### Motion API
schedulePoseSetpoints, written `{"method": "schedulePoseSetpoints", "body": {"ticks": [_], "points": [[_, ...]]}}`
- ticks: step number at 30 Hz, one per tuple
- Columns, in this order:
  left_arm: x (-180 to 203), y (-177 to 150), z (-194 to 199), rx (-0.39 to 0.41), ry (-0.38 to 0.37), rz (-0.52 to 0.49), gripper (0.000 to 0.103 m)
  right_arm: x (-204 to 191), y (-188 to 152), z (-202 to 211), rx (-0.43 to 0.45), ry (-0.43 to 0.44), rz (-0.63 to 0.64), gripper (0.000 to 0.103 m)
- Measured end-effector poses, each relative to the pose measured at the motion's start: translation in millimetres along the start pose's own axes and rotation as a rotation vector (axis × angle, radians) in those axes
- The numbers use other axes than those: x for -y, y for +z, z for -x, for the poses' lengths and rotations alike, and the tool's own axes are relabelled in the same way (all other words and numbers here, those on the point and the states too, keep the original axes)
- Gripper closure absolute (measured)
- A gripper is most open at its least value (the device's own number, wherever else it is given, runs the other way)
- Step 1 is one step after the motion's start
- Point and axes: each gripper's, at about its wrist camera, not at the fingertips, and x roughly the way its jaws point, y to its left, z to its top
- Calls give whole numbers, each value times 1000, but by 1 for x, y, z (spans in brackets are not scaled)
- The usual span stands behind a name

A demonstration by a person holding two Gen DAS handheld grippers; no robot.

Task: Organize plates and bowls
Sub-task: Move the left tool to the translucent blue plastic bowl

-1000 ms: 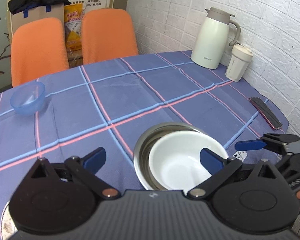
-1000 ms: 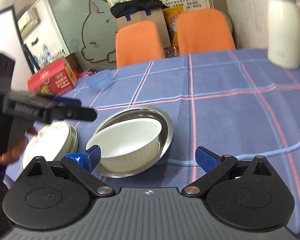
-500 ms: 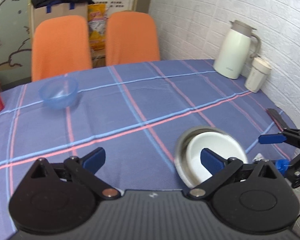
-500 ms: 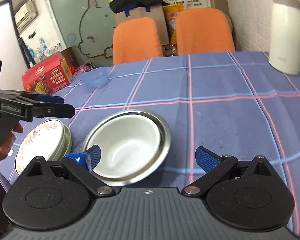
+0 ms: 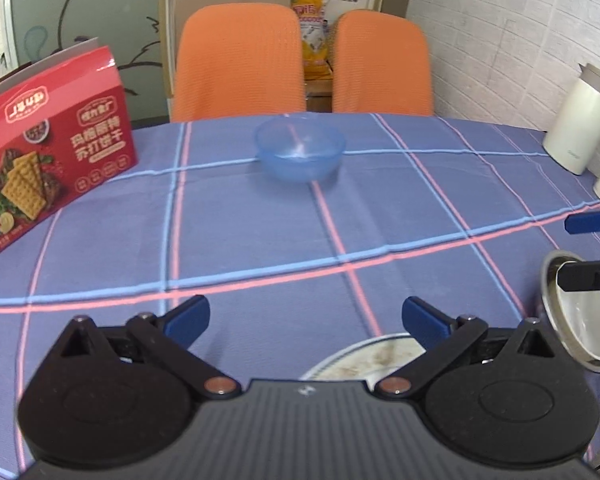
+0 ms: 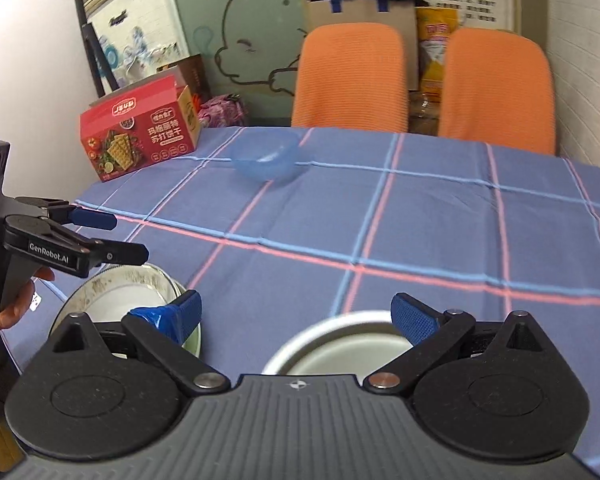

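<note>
Though translucent, a round blue plastic bowl (image 5: 299, 149)

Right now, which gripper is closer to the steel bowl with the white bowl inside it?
Right. The right gripper hangs open directly over the steel bowl; the left gripper is off to that bowl's side, open above the patterned plate.

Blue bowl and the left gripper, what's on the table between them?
Nothing: the left wrist view shows only bare checked tablecloth between the blue bowl and the left gripper.
</note>
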Motion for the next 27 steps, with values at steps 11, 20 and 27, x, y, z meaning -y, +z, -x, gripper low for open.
{"method": "schedulePoseSetpoints", "body": {"ticks": [11, 20, 27], "points": [[-33, 29, -32, -21, 9, -2, 1, -24, 65, -58, -59, -6, 127, 14], [-44, 60, -77, -46, 31, -7, 1, -23, 115, -121, -95, -8, 208, 14], [-59, 130, -125, 30, -34, 111, 1, -5, 120, -177, -155, 6, 204, 14]]}}
